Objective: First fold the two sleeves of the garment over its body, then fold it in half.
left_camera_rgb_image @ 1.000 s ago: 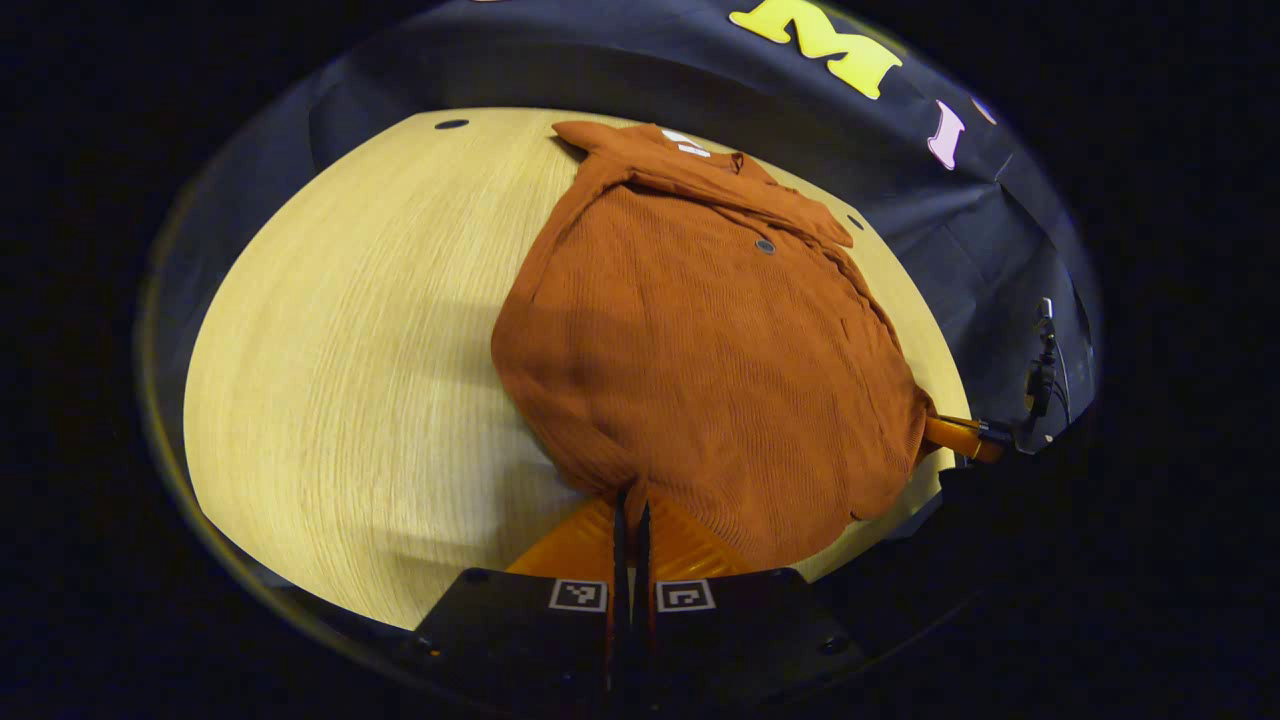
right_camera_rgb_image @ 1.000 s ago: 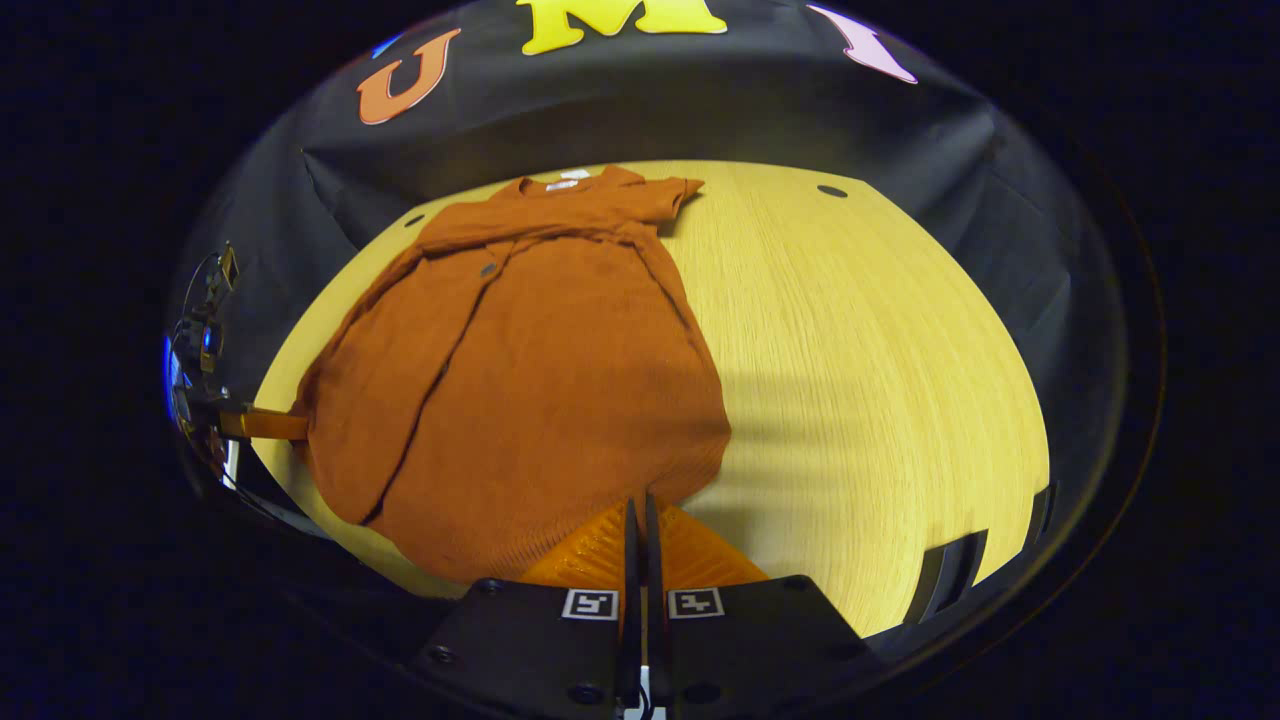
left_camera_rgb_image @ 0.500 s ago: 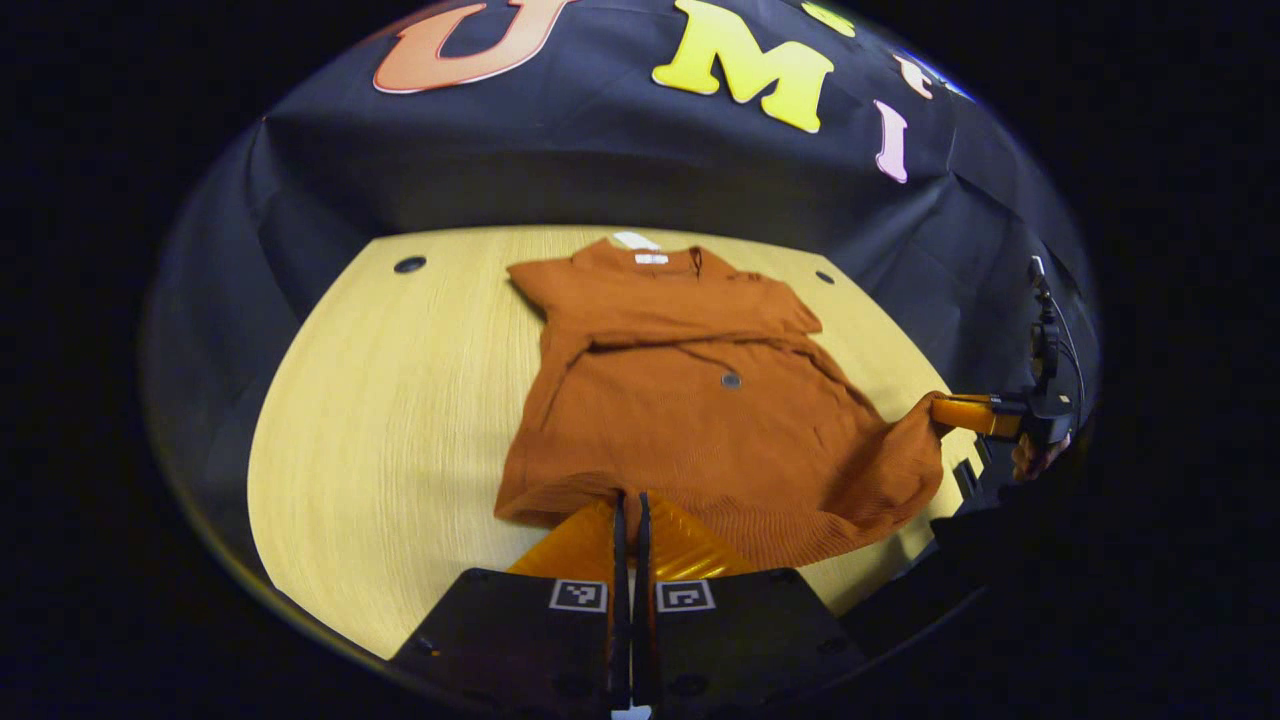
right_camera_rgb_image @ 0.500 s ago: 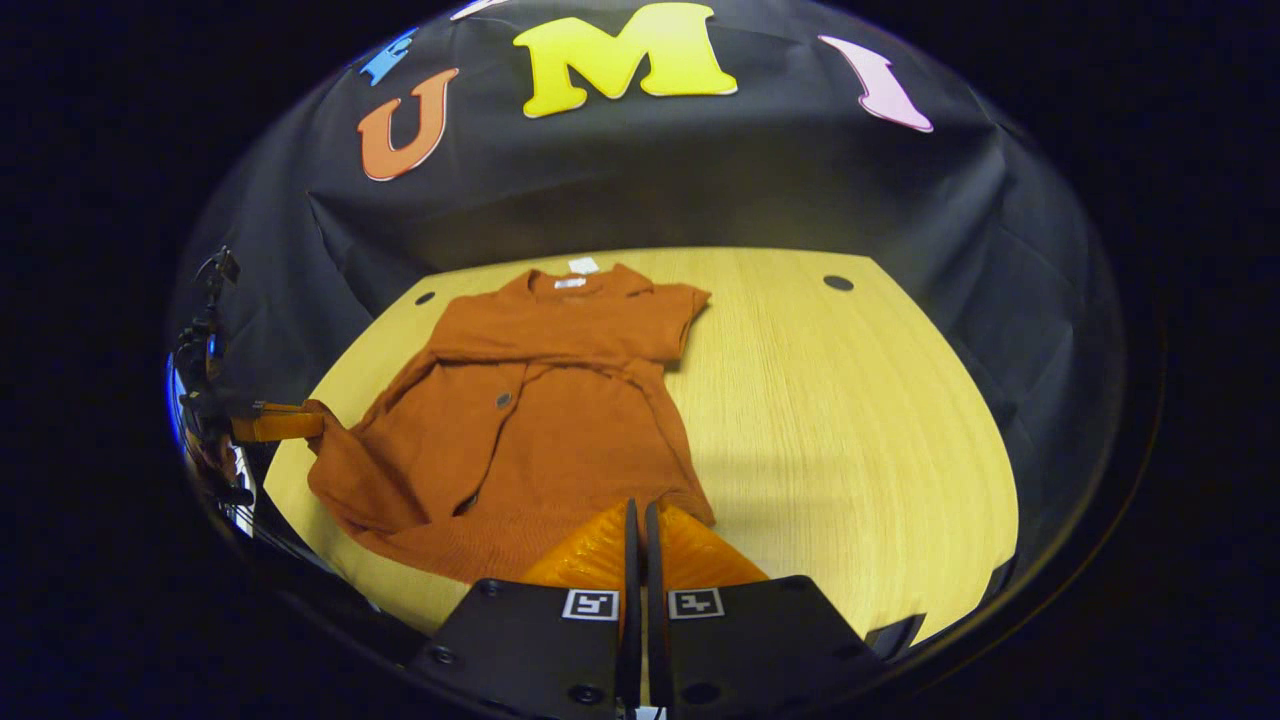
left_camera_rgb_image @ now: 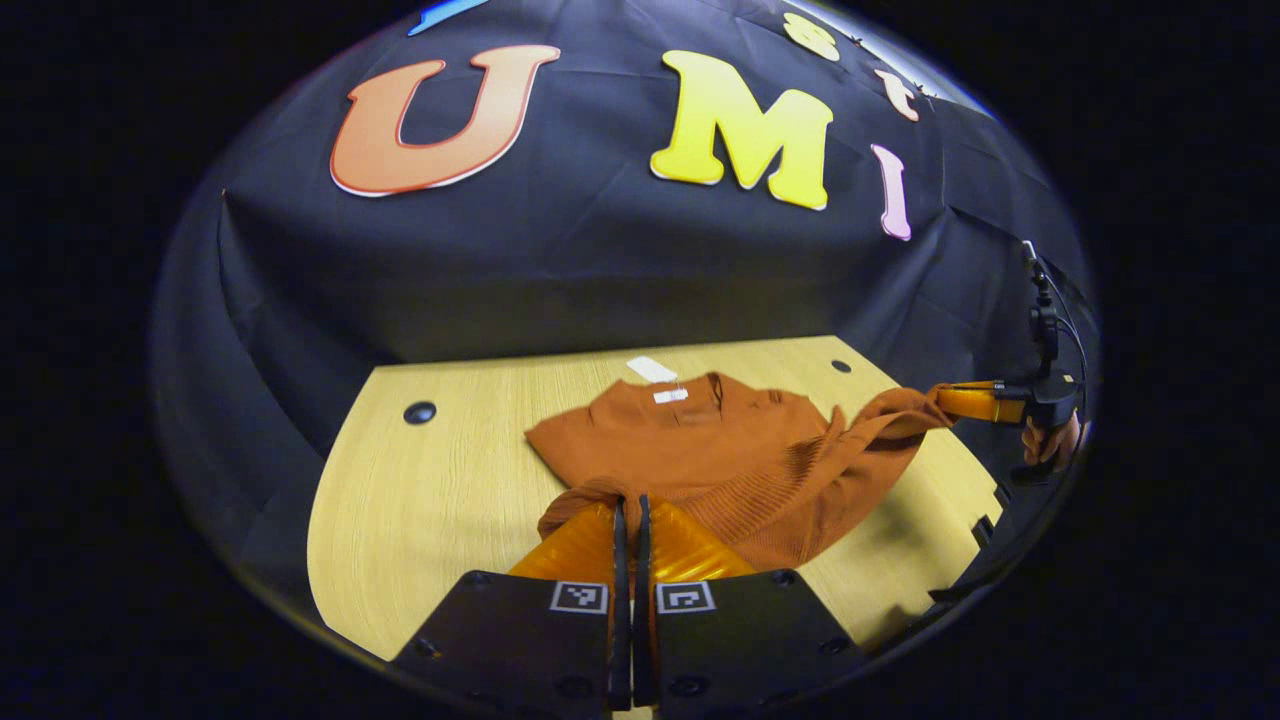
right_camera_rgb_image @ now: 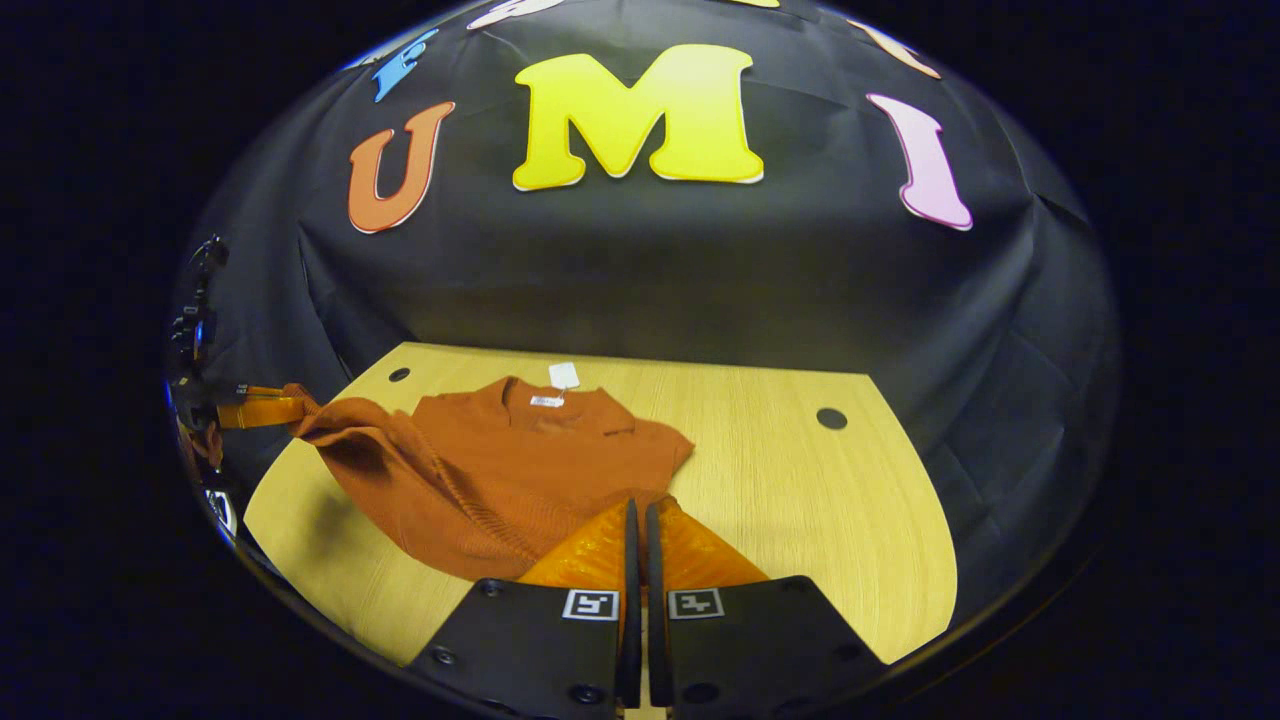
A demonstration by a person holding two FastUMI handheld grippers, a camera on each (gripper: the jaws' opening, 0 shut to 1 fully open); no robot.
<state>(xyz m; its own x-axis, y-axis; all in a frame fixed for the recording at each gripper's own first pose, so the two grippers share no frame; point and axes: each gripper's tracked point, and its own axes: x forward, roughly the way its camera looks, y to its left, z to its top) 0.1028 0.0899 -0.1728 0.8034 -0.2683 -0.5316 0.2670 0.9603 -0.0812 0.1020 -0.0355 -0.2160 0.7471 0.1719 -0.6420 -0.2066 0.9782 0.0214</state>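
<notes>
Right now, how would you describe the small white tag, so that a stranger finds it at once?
Start from the wooden table before the black cloth wall. On it lies the rust-orange garment. At its collar, on the edge nearest the wall, the white tag lies on the wood, the only white loose piece beside the cloth.

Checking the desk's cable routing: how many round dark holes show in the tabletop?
2: one hole near the far left corner, beside the garment, one hole at far right. The garment may hide others.
</notes>
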